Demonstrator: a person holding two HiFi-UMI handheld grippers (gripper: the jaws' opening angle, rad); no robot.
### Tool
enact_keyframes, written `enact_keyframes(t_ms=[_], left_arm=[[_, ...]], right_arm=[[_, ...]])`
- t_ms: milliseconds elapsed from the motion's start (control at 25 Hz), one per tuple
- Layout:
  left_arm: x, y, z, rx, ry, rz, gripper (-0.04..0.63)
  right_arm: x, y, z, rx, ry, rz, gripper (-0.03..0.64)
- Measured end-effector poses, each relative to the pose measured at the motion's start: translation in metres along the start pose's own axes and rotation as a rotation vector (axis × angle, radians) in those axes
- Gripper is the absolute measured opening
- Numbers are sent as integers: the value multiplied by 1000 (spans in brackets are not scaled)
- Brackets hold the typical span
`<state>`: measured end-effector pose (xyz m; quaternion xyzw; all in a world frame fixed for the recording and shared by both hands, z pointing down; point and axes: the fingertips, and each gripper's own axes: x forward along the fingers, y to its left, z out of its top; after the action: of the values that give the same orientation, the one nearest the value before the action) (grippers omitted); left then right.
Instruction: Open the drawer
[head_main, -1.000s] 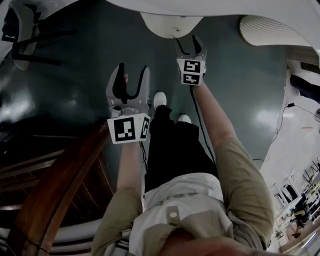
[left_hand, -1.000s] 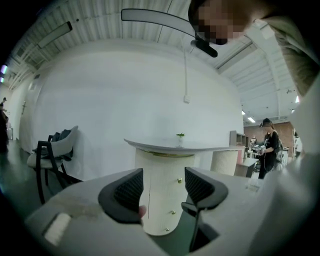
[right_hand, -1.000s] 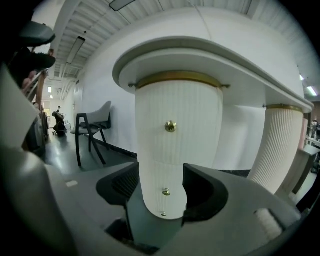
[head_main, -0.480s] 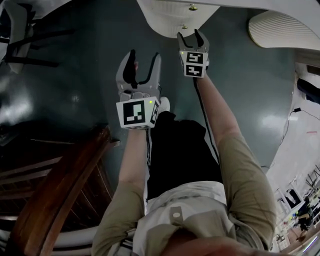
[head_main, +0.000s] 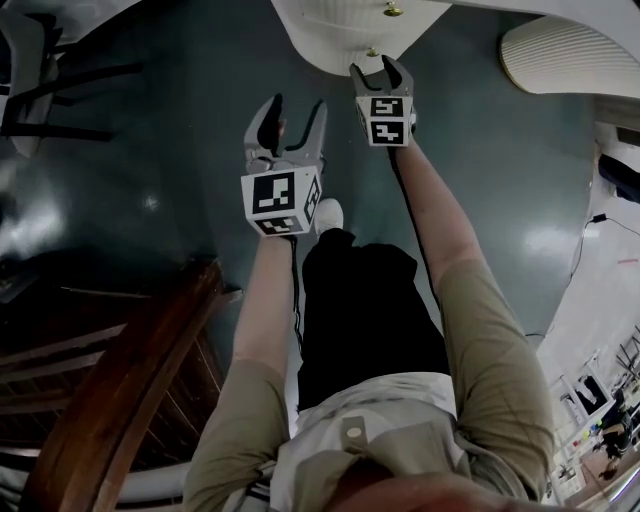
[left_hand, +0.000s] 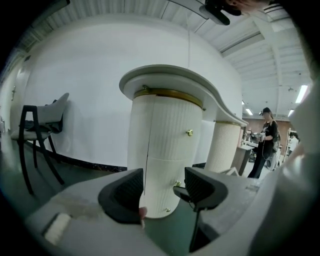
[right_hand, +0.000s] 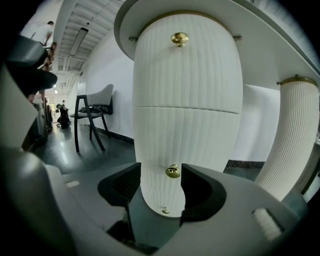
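Your right gripper (right_hand: 161, 176) points at the rounded white cabinet (right_hand: 185, 85). You hold it low so that the brass knob (right_hand: 173, 171) of the lower drawer (right_hand: 187, 137) lines up with the gap between its fingers (right_hand: 202, 192). Those fingers have just been closing in, yet they stand apart. The knob shows between them with space on both sides and neither pad presses on it, so nothing is gripped.

The drawer is shut, its ribbed front flush with the section above. That section's own knob (right_hand: 179, 38) sits well above your line. I judge this to be the approach, with no pull begun.

Your left gripper (left_hand: 162, 181) hangs beside the right one, farther back from the cabinet. Its fingers (left_hand: 122, 195) are spread and hold nothing. It looks parked out of the way, since a single knob needs only one gripper.

The next move, as I read it, is to push in until the knob sits deep between the pads. Then close on it and draw straight back. The knob is small, round and shiny, so a shallow pinch could slip off.
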<state>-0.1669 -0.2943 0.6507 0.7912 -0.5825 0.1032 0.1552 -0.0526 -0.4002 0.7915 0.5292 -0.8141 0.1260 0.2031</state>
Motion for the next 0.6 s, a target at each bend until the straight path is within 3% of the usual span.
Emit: enact_keyframes(t_ms=[240,600], left_arm=[[7,7,0,9,-10,12,273],[15,16,1,-13,-15,33,273]], right_arm=[[17,-13,-5,66,16,-43,246],[28,-26,-15,27,14,-74,130]])
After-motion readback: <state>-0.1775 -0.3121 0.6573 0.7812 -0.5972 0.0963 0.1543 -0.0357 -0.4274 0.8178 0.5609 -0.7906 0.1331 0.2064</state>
